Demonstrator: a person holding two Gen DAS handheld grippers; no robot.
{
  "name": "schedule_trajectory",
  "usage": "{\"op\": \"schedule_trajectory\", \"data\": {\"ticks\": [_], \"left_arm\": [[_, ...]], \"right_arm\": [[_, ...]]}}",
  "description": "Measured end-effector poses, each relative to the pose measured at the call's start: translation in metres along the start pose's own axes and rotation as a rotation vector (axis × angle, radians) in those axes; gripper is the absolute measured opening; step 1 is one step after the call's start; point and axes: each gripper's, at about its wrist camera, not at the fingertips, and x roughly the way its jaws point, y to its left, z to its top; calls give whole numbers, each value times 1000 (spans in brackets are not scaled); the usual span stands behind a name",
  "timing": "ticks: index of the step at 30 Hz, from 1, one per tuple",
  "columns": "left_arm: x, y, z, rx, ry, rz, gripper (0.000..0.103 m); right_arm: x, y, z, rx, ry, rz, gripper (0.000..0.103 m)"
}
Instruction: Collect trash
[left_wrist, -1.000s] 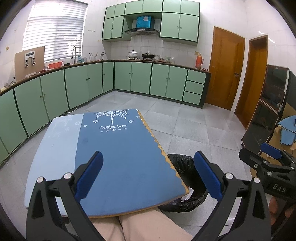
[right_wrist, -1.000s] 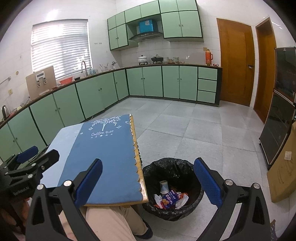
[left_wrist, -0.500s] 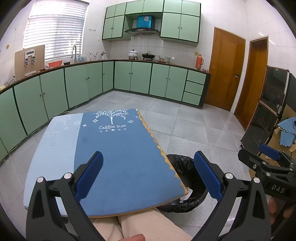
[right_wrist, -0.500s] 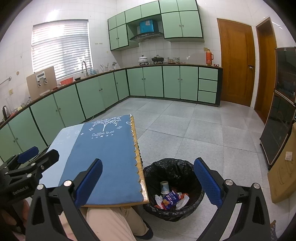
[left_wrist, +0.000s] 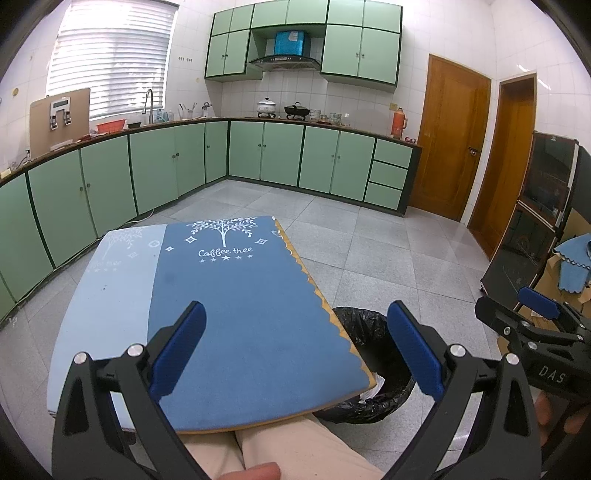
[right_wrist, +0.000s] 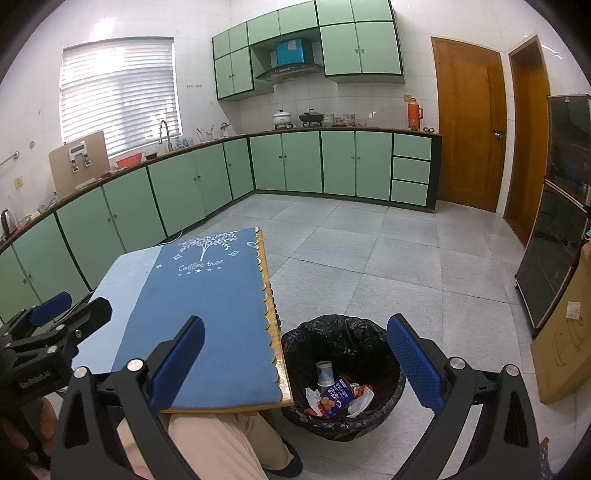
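Observation:
A bin lined with a black bag (right_wrist: 341, 373) stands on the floor right of the table; it also shows in the left wrist view (left_wrist: 373, 369), half hidden by the table edge. Inside it lie a paper cup (right_wrist: 325, 372), a blue and red wrapper (right_wrist: 338, 397) and crumpled white paper (right_wrist: 360, 400). My left gripper (left_wrist: 295, 349) is open and empty above the blue tablecloth (left_wrist: 240, 314). My right gripper (right_wrist: 295, 363) is open and empty above the table edge and the bin. Each gripper shows at the side of the other's view.
The small table (right_wrist: 279, 362) carries only a blue cloth with a white tree print. Green cabinets (left_wrist: 280, 155) line the far and left walls. Wooden doors (right_wrist: 467, 125) and a dark cabinet (right_wrist: 557, 229) stand at the right. My legs show under the table.
Both grippers have shifted only slightly; both views have crept a little. Jaws stay open and the trash in the bin has not moved.

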Motion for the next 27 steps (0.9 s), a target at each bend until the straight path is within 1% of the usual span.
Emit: {"op": "schedule_trajectory", "data": {"ticks": [27], "left_arm": [[0, 1, 0, 0, 0, 0, 95]], "right_arm": [[1, 1, -1, 0, 2, 0, 97]]}}
